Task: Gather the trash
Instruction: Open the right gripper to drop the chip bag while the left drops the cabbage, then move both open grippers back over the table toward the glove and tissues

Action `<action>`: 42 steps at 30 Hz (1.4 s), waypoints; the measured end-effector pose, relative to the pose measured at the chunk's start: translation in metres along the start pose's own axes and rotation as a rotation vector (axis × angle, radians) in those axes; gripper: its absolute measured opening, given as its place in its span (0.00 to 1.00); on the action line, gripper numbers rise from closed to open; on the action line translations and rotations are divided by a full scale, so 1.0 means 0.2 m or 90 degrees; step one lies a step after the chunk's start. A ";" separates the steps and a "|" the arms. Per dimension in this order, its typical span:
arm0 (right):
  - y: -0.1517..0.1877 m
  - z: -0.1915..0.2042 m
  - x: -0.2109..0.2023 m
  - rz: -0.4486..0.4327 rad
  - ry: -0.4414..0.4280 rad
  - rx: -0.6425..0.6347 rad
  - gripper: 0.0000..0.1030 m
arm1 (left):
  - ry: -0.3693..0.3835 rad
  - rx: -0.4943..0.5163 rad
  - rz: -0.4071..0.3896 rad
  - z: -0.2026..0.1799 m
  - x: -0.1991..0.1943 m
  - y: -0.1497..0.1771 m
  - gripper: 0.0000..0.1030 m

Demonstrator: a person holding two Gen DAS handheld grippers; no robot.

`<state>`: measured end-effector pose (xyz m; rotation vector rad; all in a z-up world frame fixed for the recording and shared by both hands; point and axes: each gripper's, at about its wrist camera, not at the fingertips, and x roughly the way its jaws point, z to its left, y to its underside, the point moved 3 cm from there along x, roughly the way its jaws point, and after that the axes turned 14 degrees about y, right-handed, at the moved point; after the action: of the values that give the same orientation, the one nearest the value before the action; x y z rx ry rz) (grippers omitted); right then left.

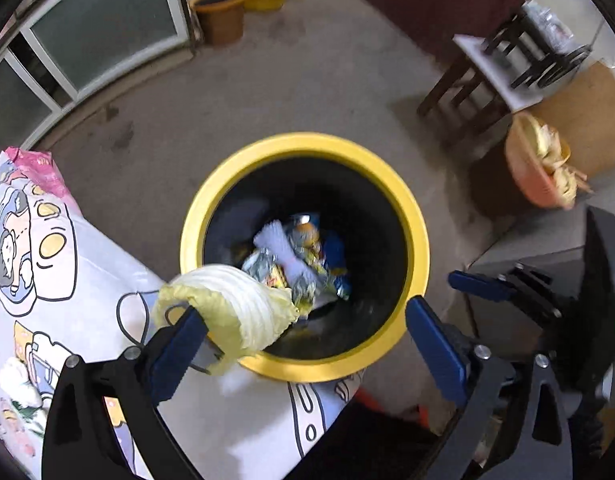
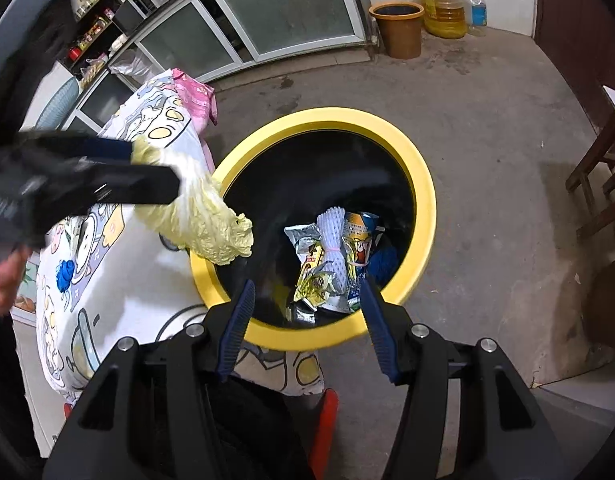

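Judged the cabbage leaf (image 1: 235,308) light, limp and probably damp: soft enough to tear along the frilly yellow edge and likely to cling to a pad rather than drop cleanly. Best taken by the firmer white ribbed part.

Saw the left gripper (image 1: 305,310) with its jaws spread wide, clamped on nothing. Found the leaf draped against only one of its pads (image 1: 175,356), well apart from the other. Placed the leaf over the near left rim of the bin (image 1: 307,142), its tip hanging just inside the opening, above the wrappers (image 1: 303,256) at the bottom and beside the printed cloth (image 1: 47,240).

Saw the right gripper (image 2: 307,282) likewise spread and empty, poised over the near rim of the bin, apart from the leaf.
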<state>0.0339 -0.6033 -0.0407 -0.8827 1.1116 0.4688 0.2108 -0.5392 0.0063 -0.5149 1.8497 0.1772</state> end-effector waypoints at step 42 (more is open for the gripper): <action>-0.10 1.18 -0.01 -0.018 -0.093 -0.288 0.53 | -0.119 -0.211 -0.370 1.15 -1.17 1.86 0.92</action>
<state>0.1819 -0.4260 0.0087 -1.2348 0.8696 0.7662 0.3090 -0.0614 0.0986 -1.1997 1.4278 0.1321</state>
